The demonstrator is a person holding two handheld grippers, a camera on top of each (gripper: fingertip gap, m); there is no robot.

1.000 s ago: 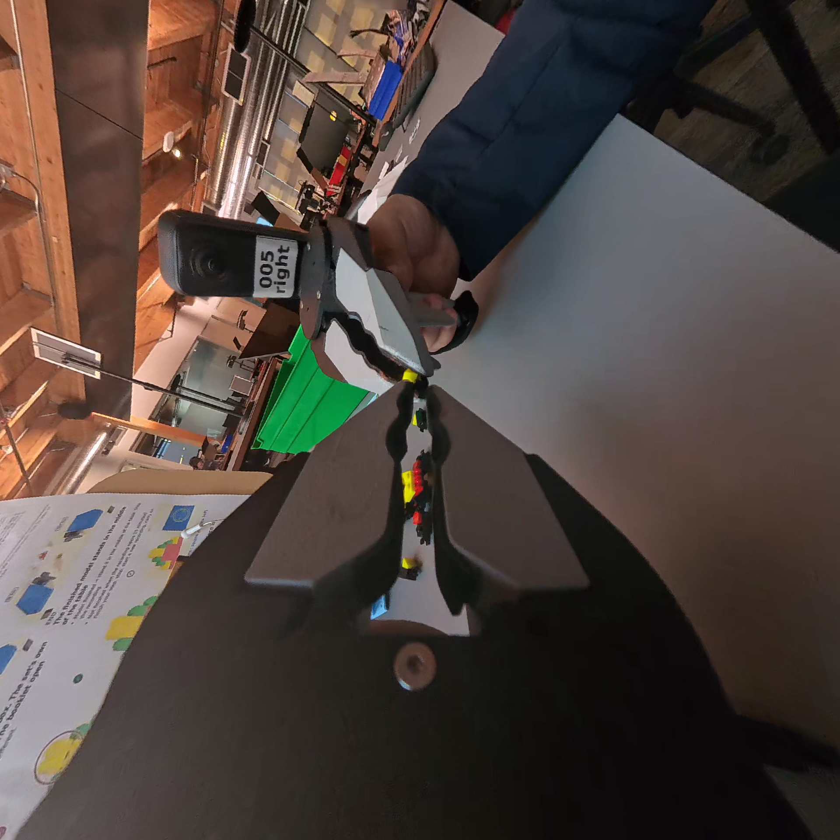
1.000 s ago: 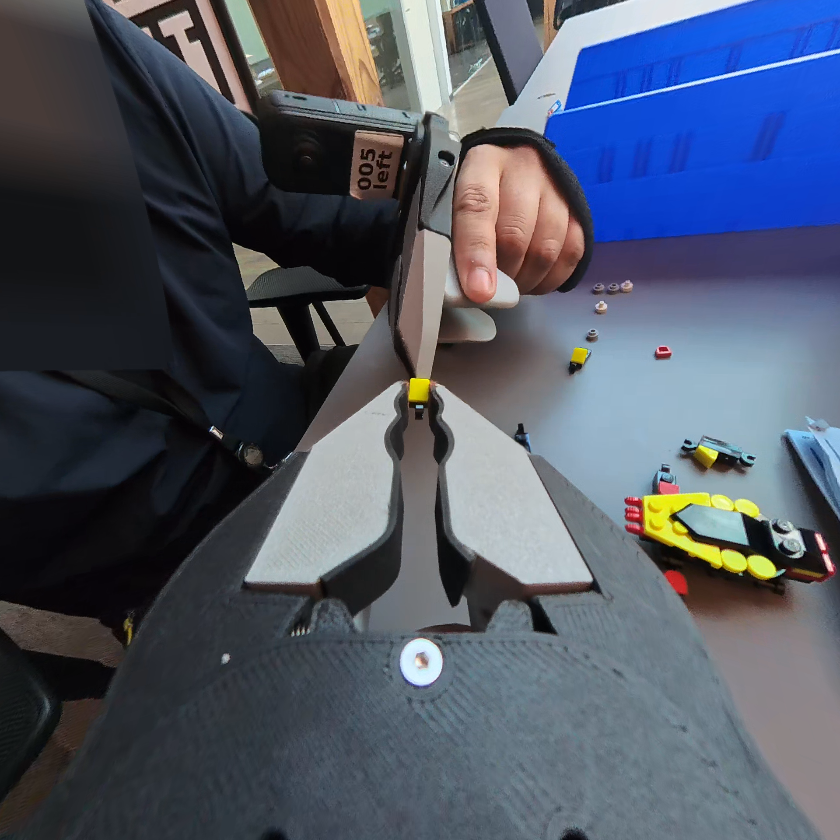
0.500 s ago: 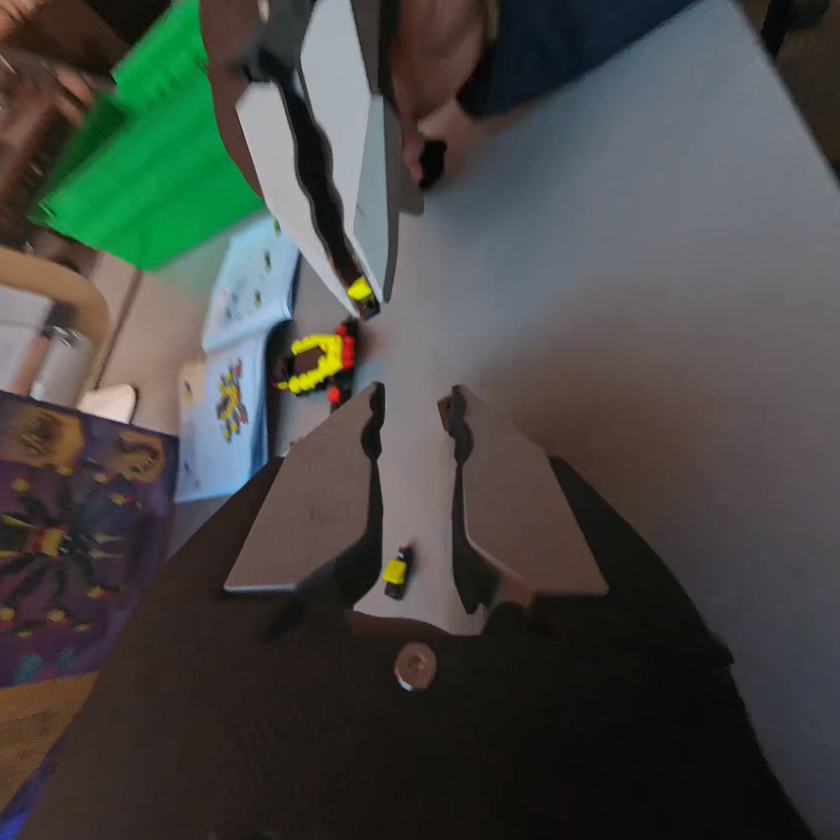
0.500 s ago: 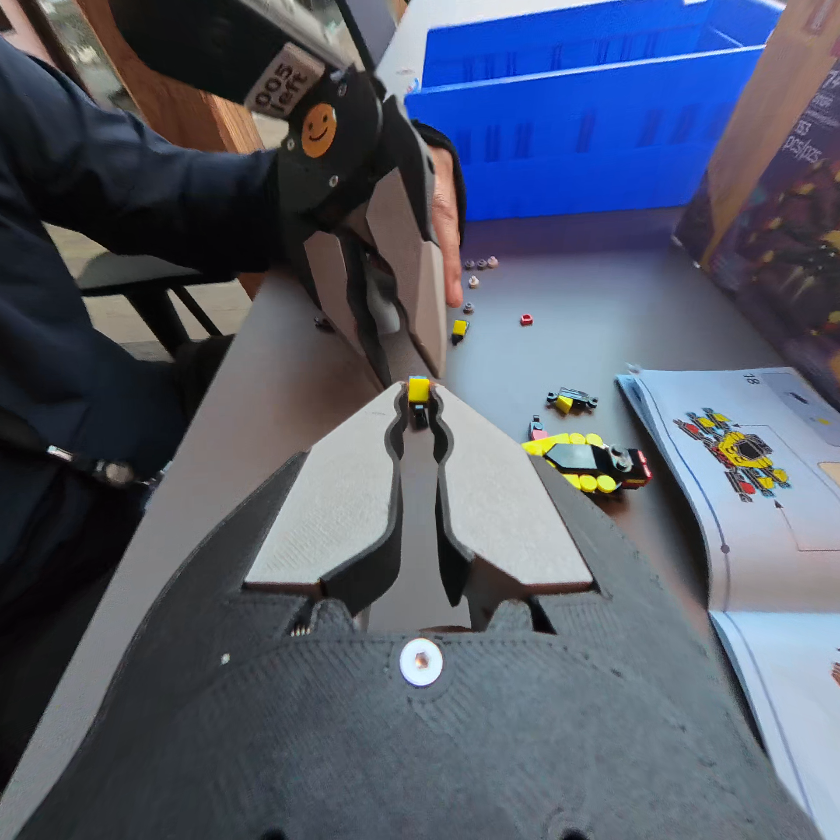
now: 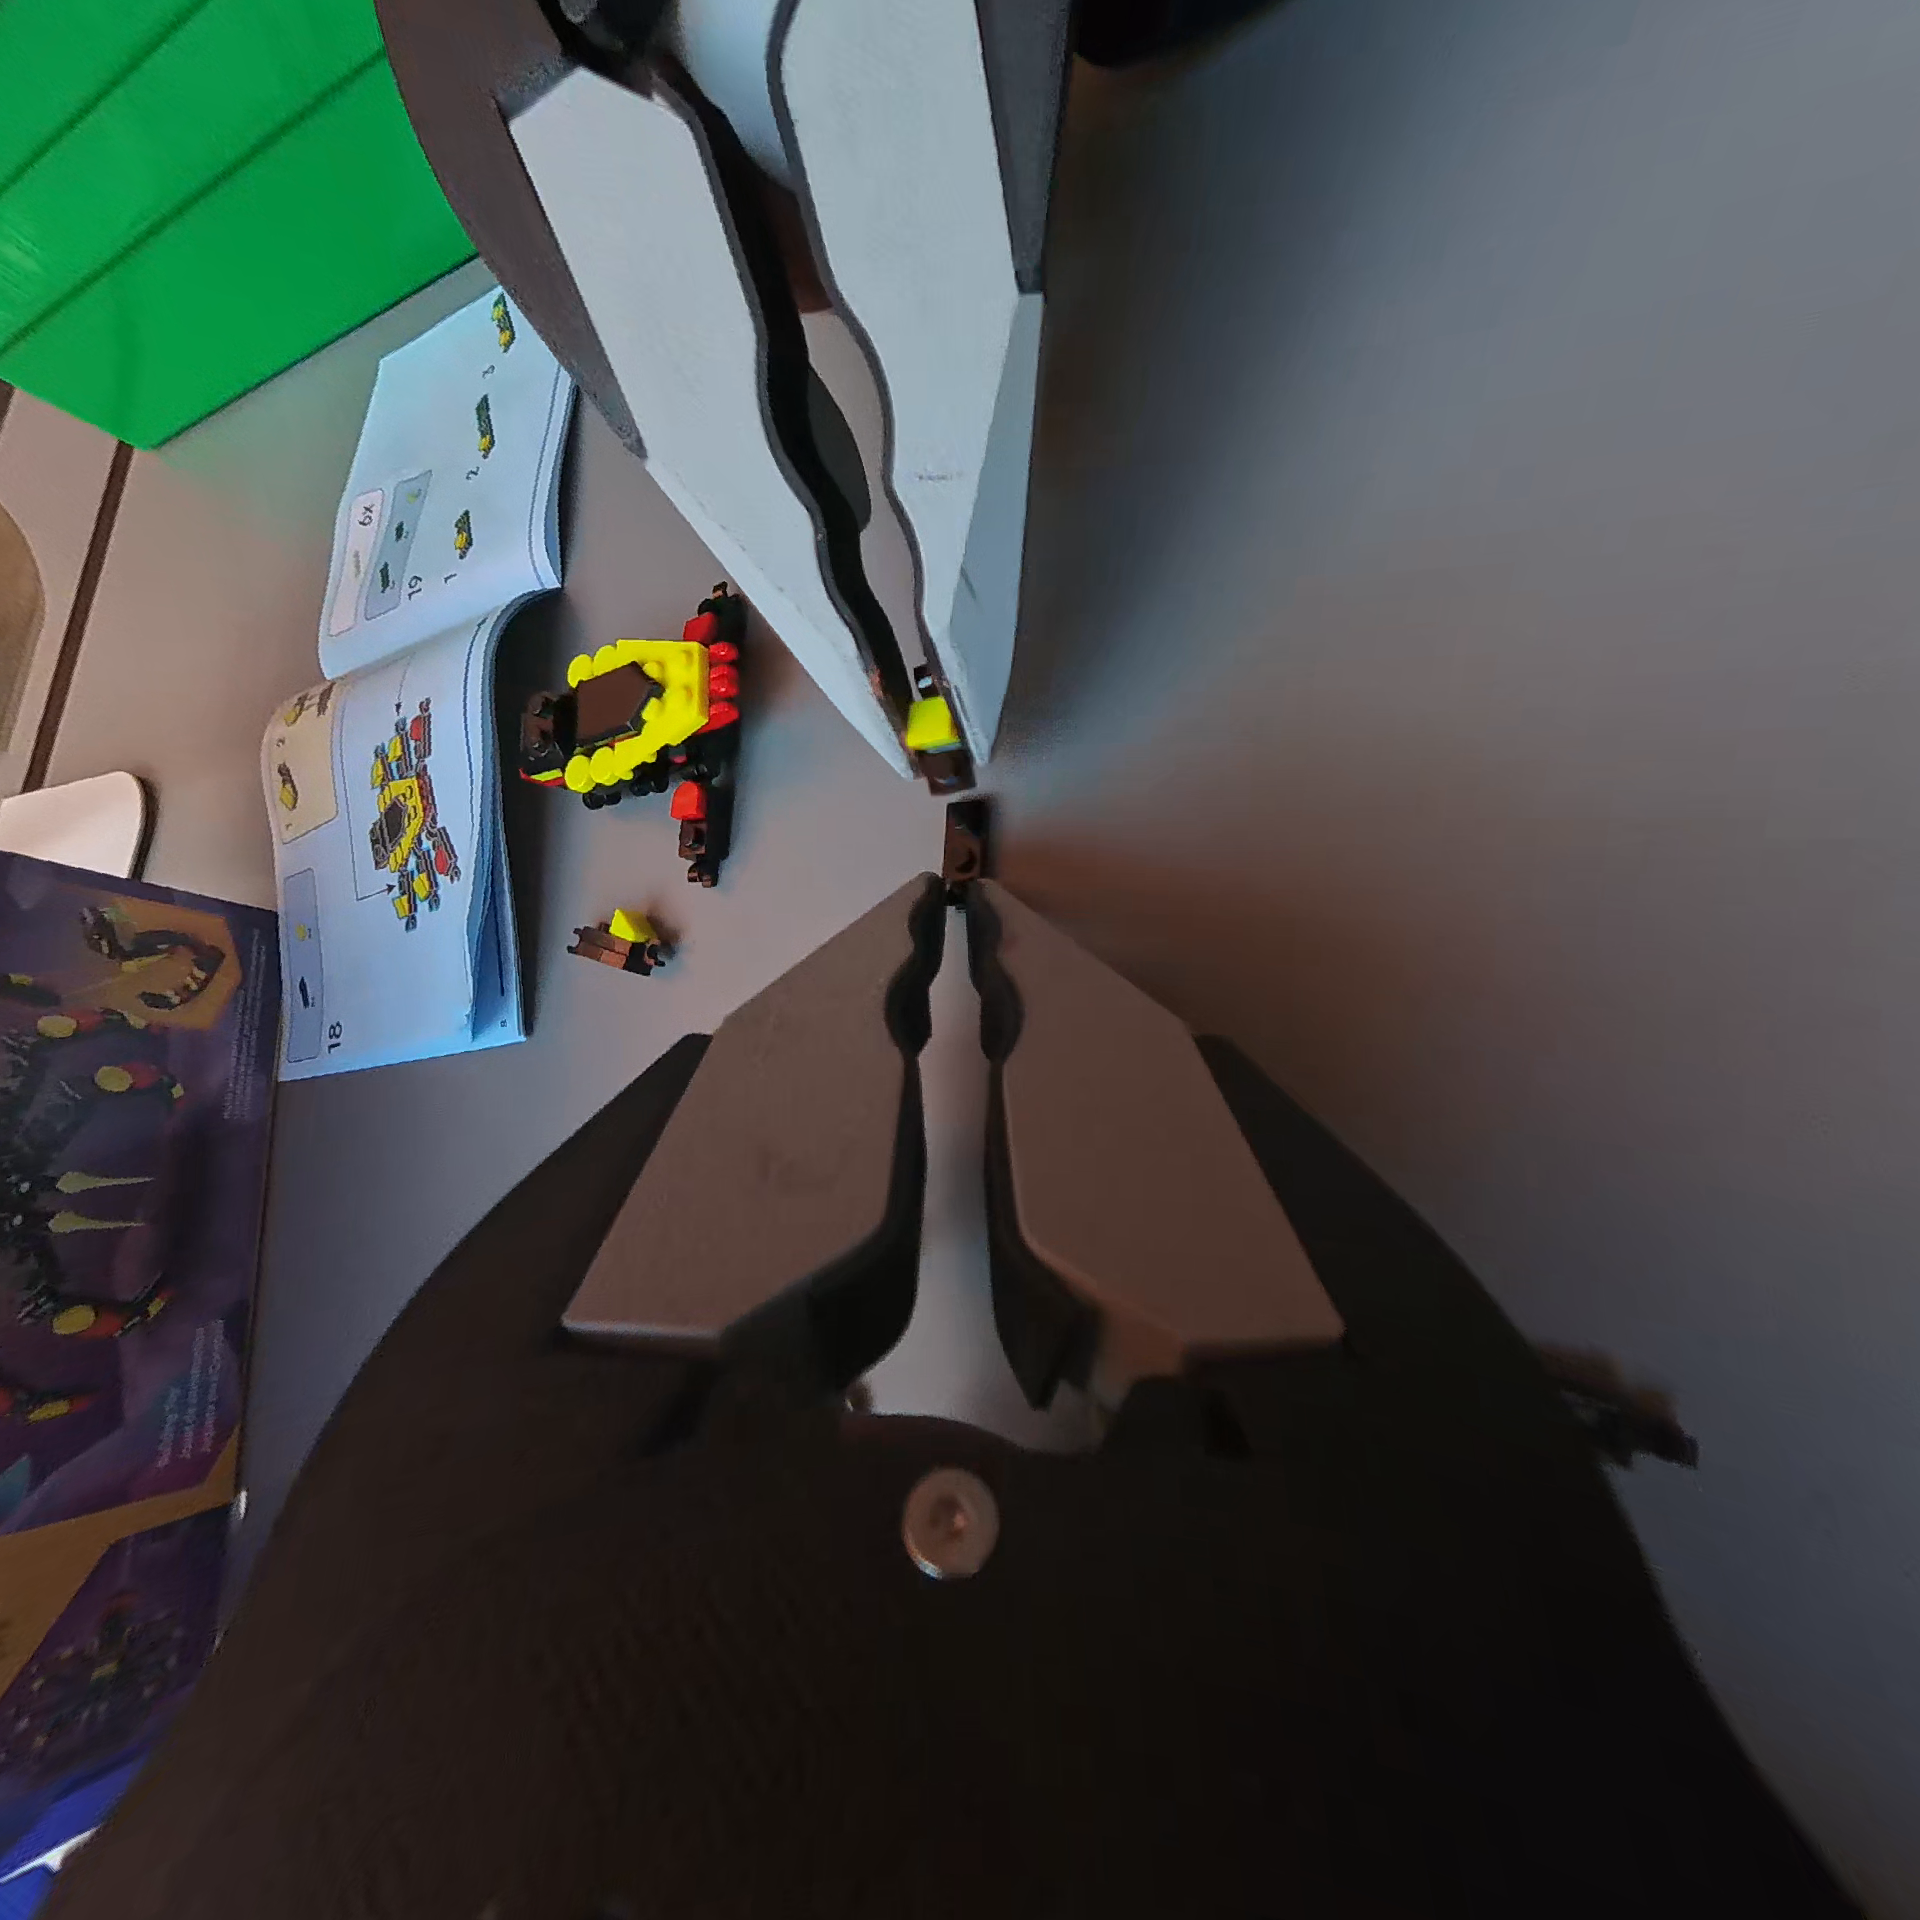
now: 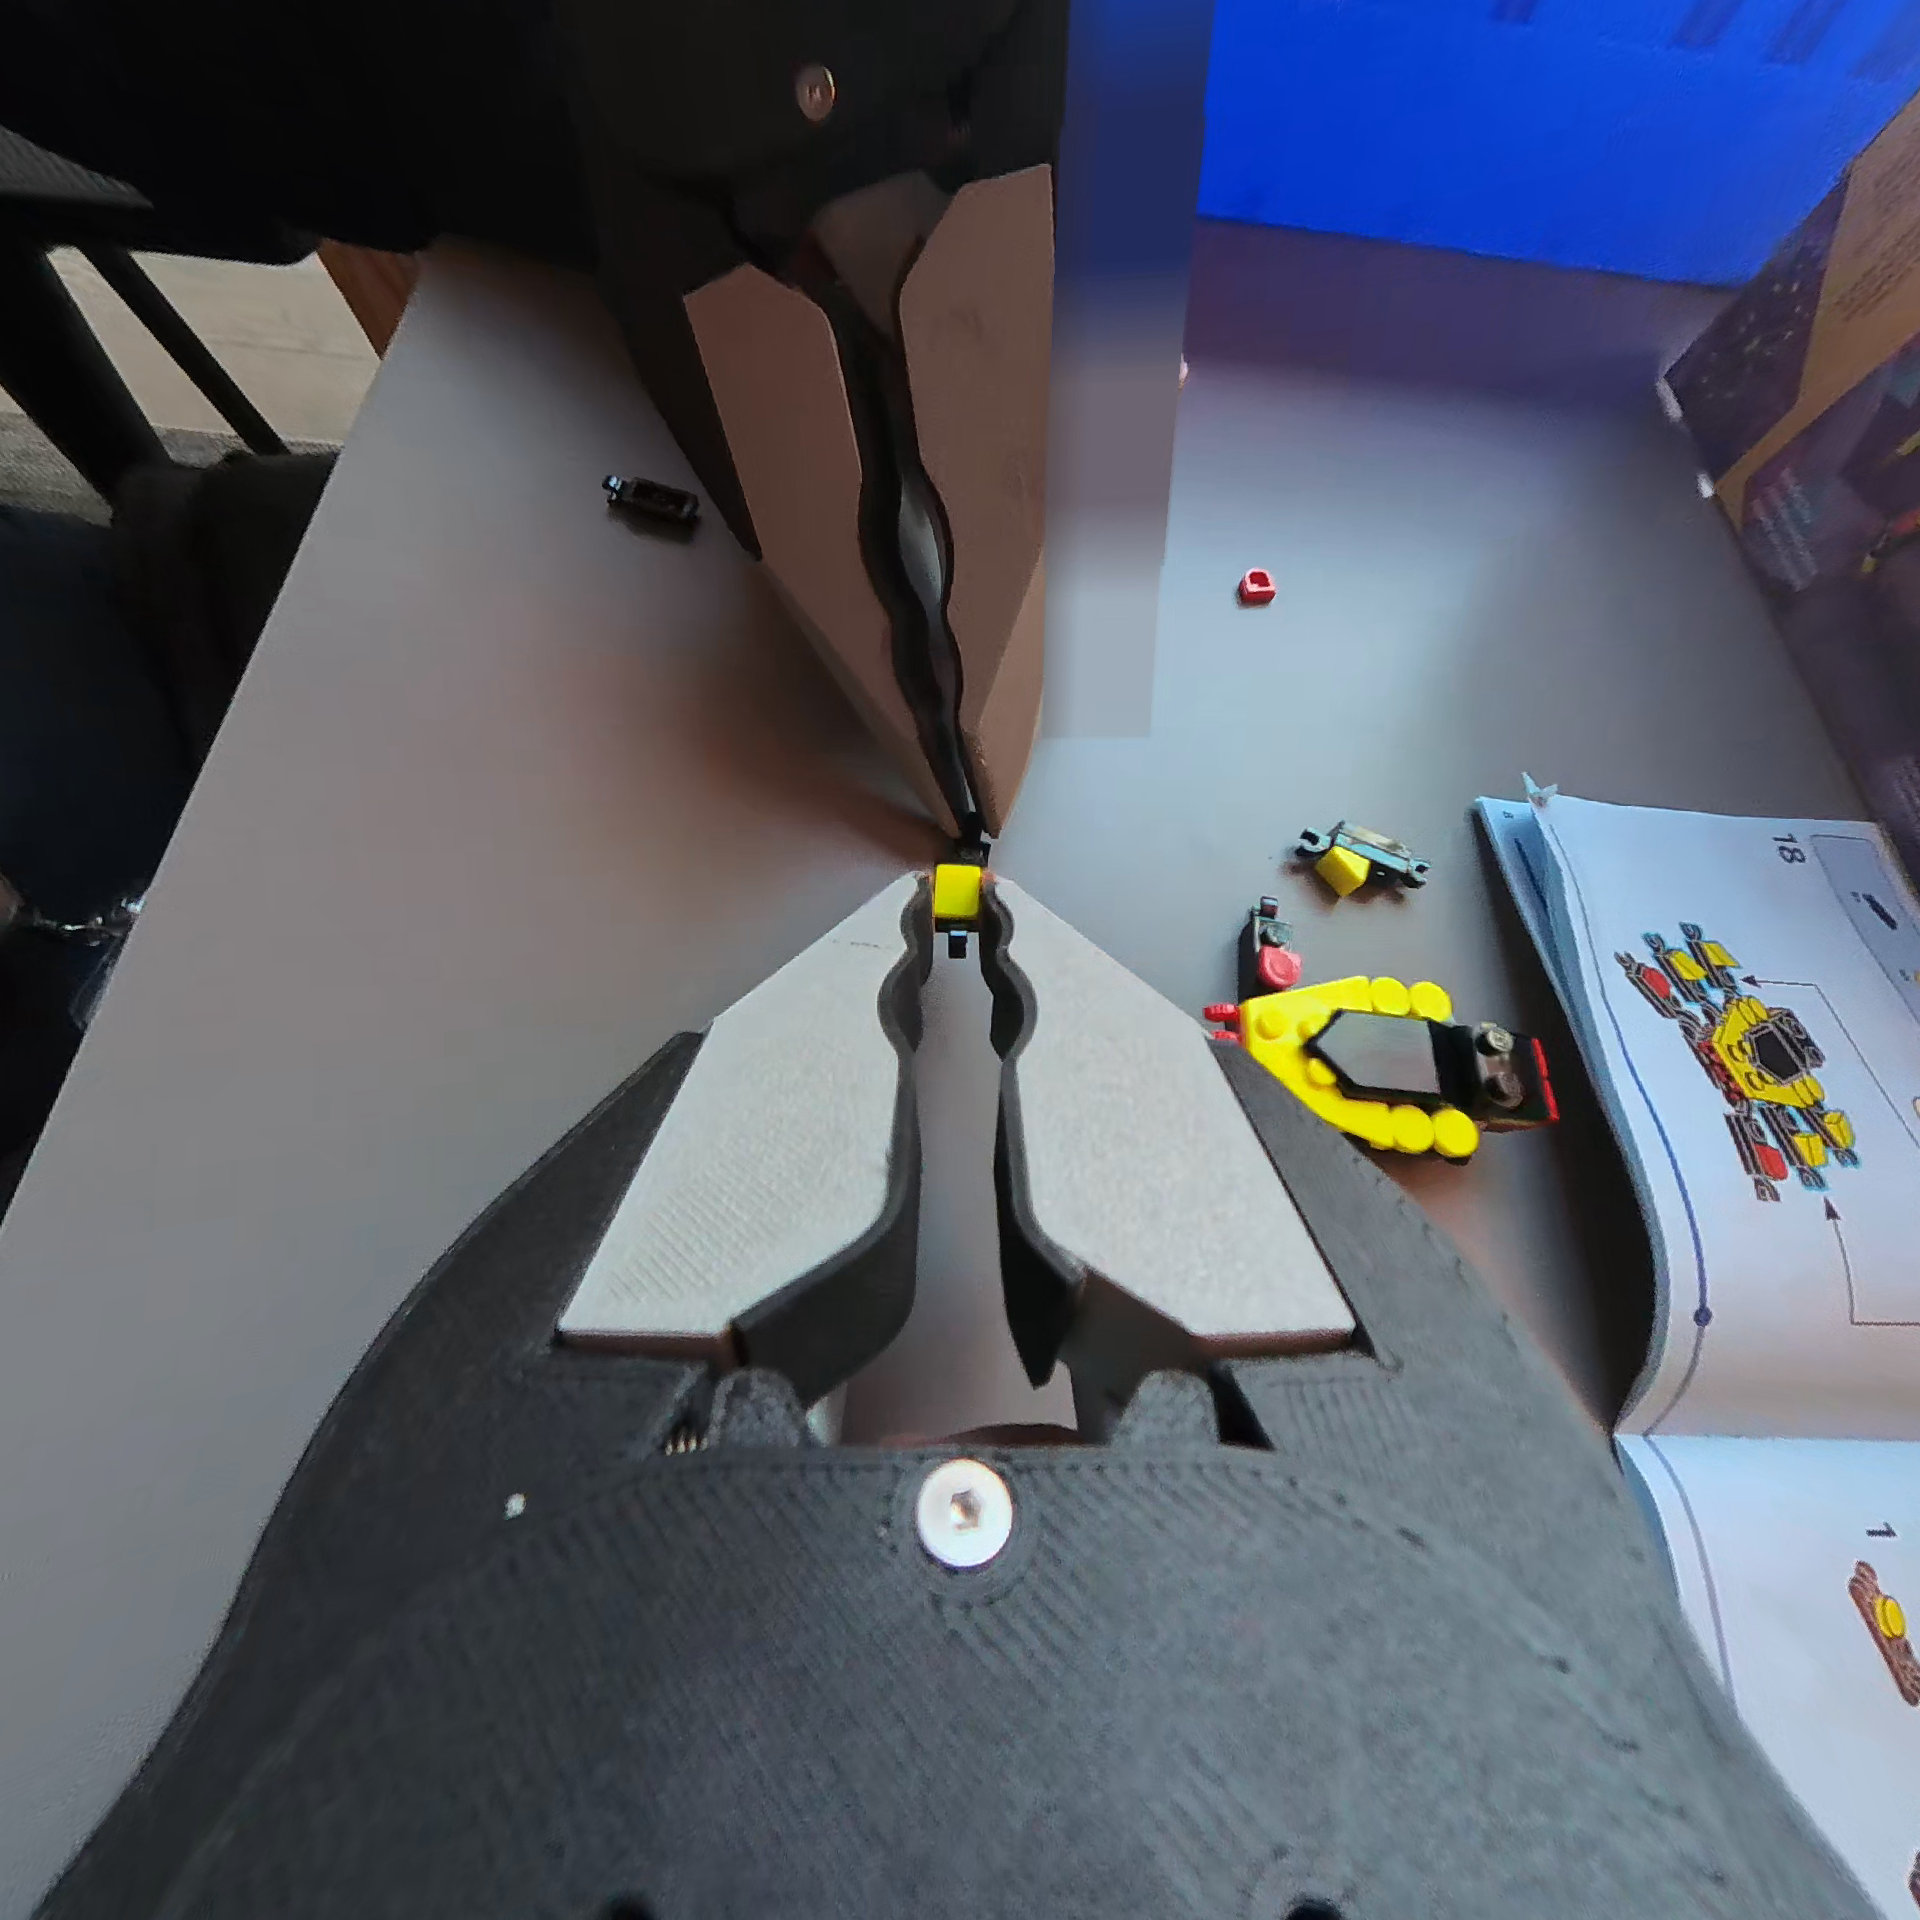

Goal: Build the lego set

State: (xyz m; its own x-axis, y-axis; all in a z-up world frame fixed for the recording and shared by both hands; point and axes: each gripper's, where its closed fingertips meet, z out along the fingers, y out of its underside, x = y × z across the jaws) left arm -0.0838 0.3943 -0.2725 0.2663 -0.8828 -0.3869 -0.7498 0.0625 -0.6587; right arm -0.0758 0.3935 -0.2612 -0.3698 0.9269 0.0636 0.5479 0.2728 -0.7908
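My right gripper (image 6: 954,885) is shut on a small yellow piece (image 6: 956,894) with a black part under it. My left gripper (image 5: 956,896) is shut on a small black piece (image 5: 966,844). The two grippers meet tip to tip just above the grey table (image 5: 1455,623), with the black piece right against the yellow one (image 5: 928,722). The right gripper (image 5: 935,764) comes in from the top of the left wrist view. The left gripper (image 6: 971,826) comes in from the top of the right wrist view. The yellow, black and red model (image 6: 1382,1060) lies on the table to the right of my right gripper.
Beside the model lie a small yellow-and-black sub-assembly (image 6: 1356,857), a black-and-red piece (image 6: 1268,951), a red piece (image 6: 1255,587) and a black piece (image 6: 649,497). An open instruction booklet (image 6: 1714,1039), a purple box (image 5: 114,1195), a blue bin (image 6: 1558,125) and a green bin (image 5: 187,208) surround them.
Both grippers came down from mid-air to just above the table. The left gripper opened half a second ago and is now shut on the black piece, again tip to tip with the right.
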